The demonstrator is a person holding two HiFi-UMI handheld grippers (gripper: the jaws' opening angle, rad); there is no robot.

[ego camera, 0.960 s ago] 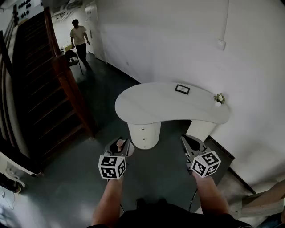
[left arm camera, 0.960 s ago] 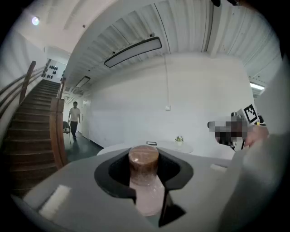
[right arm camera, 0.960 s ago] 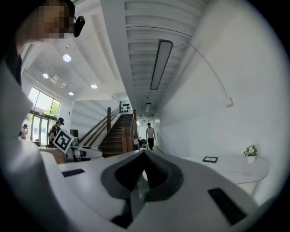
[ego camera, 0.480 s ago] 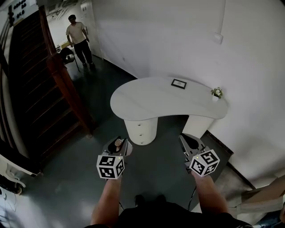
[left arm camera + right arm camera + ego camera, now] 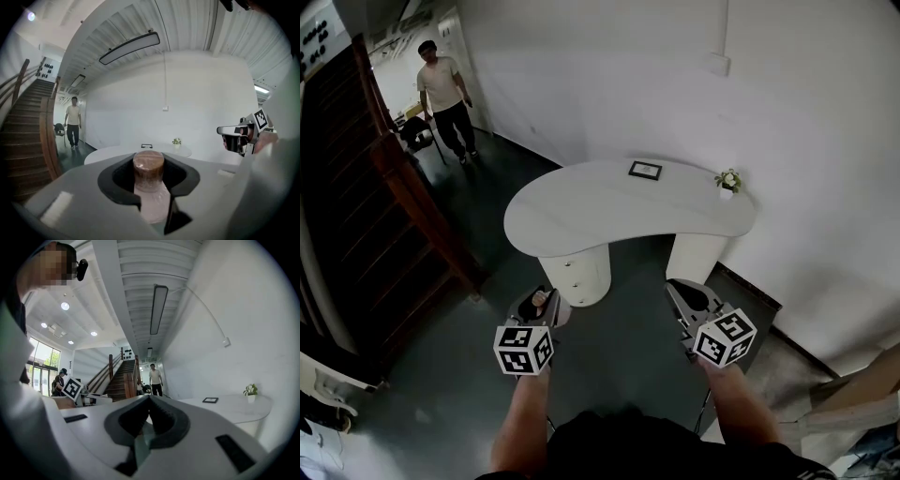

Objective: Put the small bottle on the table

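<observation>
Clamped in left hand-held gripper (image 5: 540,305) jaws: small bottle (image 5: 149,165); table (image 5: 581,206) well ahead; right hand-held gripper (image 5: 682,292) closed, empty.

you have nothing here you can read. the framed card (image 5: 645,170) at the far edge of the table (image 5: 572,211) is too small to make out, as are the dark marks (image 5: 43,72) above the stairs (image 5: 26,129). the cubes on your left gripper (image 5: 539,305) and right gripper (image 5: 686,298) show only black-and-white square patterns, no letters.
</observation>
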